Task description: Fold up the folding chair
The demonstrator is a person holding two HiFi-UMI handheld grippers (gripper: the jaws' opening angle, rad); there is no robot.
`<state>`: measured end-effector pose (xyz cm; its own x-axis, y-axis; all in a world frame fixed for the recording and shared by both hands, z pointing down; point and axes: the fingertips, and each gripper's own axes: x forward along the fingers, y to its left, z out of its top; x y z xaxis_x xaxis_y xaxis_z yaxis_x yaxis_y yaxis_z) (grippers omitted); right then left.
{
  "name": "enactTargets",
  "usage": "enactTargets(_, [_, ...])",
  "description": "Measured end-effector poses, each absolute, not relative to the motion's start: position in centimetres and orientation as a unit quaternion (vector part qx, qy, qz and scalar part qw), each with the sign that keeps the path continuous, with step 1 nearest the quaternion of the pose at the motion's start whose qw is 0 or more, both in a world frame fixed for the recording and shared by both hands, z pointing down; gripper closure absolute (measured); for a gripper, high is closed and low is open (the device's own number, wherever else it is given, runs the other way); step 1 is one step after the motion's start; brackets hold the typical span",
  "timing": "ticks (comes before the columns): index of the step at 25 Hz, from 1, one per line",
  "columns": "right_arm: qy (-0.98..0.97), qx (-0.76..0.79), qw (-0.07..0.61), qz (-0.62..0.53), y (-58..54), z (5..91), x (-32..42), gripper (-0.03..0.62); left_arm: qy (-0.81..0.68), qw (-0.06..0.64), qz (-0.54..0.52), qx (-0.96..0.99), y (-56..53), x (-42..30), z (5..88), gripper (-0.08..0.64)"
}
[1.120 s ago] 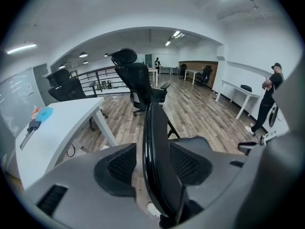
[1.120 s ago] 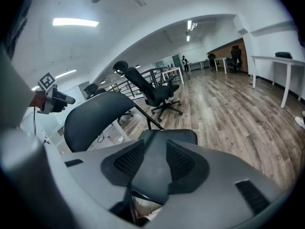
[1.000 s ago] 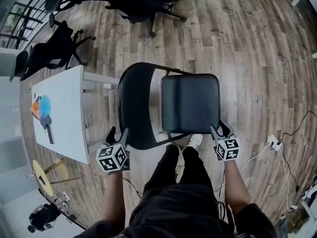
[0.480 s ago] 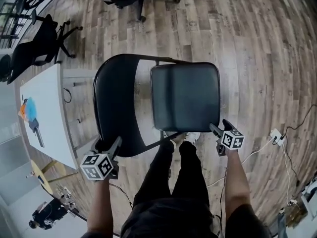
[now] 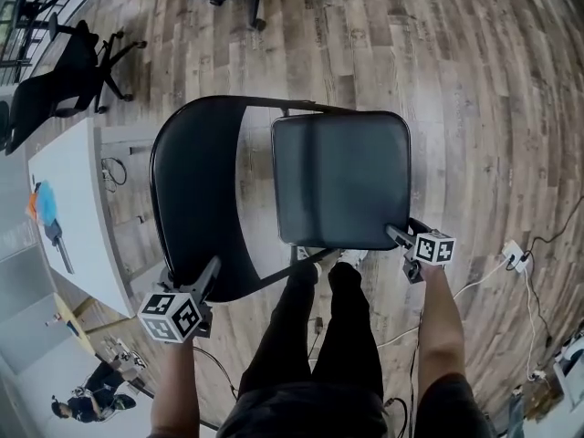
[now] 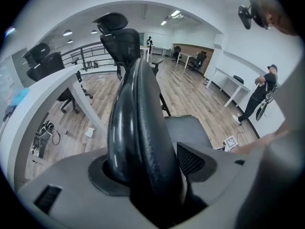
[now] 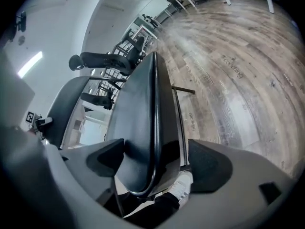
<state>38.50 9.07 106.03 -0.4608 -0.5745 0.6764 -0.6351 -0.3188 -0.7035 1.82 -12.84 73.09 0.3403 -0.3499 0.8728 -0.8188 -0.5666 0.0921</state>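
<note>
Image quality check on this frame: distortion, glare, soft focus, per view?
Head view: heavy fisheye, floor planks bow around the seat; even light, fairly sharp. Left gripper view: black vignette corners, backrest too close and soft, ceiling lights clipped. Right gripper view: planks curve, pale glare on the far floor, seat edge sharp.

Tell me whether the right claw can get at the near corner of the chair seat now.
Probably yes: the right claw straddles the seat at that corner, jaws apart, a gap on each side, nothing else in the way.
</note>
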Motion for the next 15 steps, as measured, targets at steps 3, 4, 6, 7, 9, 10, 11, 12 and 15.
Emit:
enactTargets(3, [-0.587, 0.487, 0.003, 0.646, 8.9, 106.8, 37.5, 0.194, -0.378, 0.27, 0.43, 0.774, -12.9, 1.9, 73.2, 0.255])
enactTargets(4, [-0.59, 0.474, -0.007, 0.653, 8.6, 106.8, 36.9, 0.195, -0.38, 0.273, 0.427, 0.774, -12.9, 1.9, 73.2, 0.256])
enactTargets(6, [-0.596, 0.469, -0.004, 0.652, 8.2, 107.1, 36.6, 0.19, -0.385, 0.286, 0.415, 0.773, -13.1, 2.1, 73.2, 0.27])
enactTargets(7, [-0.597, 0.472, -0.001, 0.649, 8.0, 107.2, 36.6, 0.189, -0.387, 0.292, 0.409, 0.773, -13.2, 2.1, 73.2, 0.282])
enactTargets(9, [-0.594, 0.469, -0.006, 0.653, 8.1, 107.2, 36.3, 0.189, -0.391, 0.293, 0.406, 0.773, -13.2, 2.0, 73.1, 0.291])
enactTargets(10, [-0.592, 0.465, -0.009, 0.658, 8.1, 107.0, 36.1, 0.189, -0.392, 0.29, 0.407, 0.773, -13.2, 2.0, 73.1, 0.291])
enactTargets(11, [-0.592, 0.46, -0.012, 0.662, 8.2, 106.8, 35.9, 0.189, -0.391, 0.288, 0.408, 0.773, -13.1, 1.9, 73.1, 0.291])
enactTargets(12, [-0.592, 0.455, -0.014, 0.665, 8.2, 106.6, 35.8, 0.189, -0.39, 0.288, 0.407, 0.774, -13.1, 1.9, 73.0, 0.292])
enactTargets(15, [-0.604, 0.438, -0.029, 0.666, 7.8, 105.2, 35.5, 0.189, -0.389, 0.281, 0.403, 0.779, -13.2, 2.0, 72.1, 0.296])
